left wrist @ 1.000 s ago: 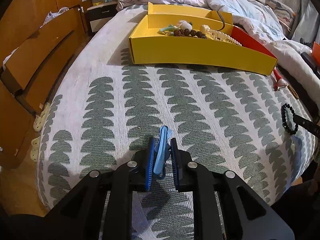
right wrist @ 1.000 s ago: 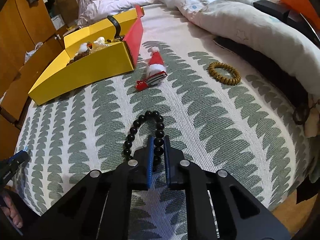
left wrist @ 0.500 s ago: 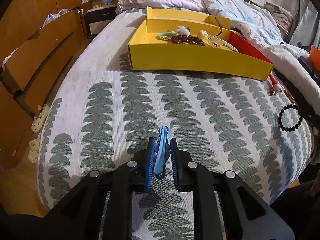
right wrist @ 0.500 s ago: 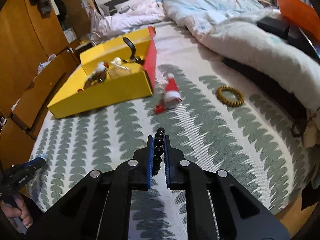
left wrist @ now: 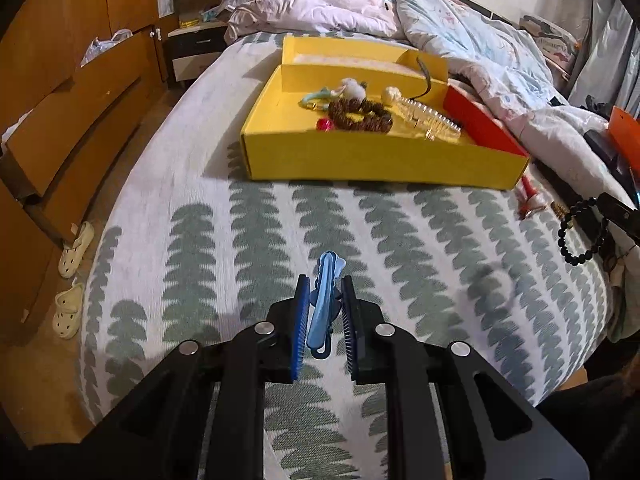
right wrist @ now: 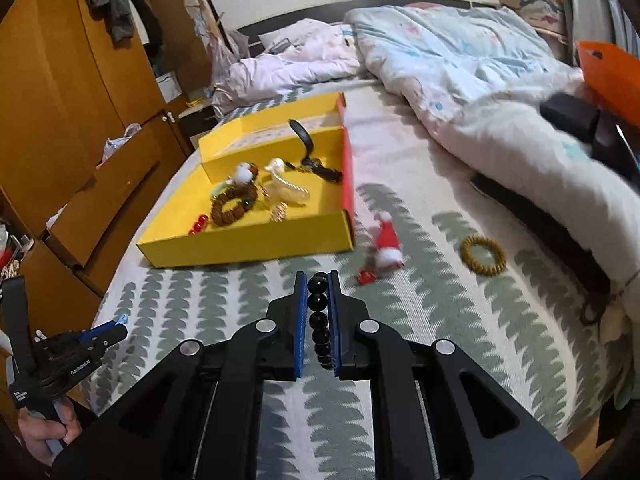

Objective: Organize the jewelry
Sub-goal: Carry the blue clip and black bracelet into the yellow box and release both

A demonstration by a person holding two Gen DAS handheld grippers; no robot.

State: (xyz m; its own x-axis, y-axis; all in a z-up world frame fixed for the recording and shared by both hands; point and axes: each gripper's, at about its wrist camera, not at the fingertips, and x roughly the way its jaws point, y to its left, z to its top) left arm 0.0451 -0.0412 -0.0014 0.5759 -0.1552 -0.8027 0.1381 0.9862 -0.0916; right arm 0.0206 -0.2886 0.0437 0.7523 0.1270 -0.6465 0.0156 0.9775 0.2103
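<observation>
While both grippers hang above the bed, things stand thus.
Room: orange wooden drawers [left wrist: 72, 128] left, rumpled pale duvet [right wrist: 480, 92] right.
Surface: white bedspread with green leaf print [left wrist: 240, 240]; open yellow cardboard box [left wrist: 360, 156] holds trinkets.
Left gripper [left wrist: 325, 304]: clenched on light-blue plastic hair clip [left wrist: 322, 300].
Right gripper [right wrist: 318, 316]: clenched on black bead bracelet [right wrist: 319, 320].
Change: both grippers higher; bracelet lifted off bedspread.

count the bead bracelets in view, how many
3. A black bracelet is clamped in the right claw, a dark brown bracelet lies in the yellow box, and a tan bracelet lies on the bedspread. More may be hidden.
</observation>
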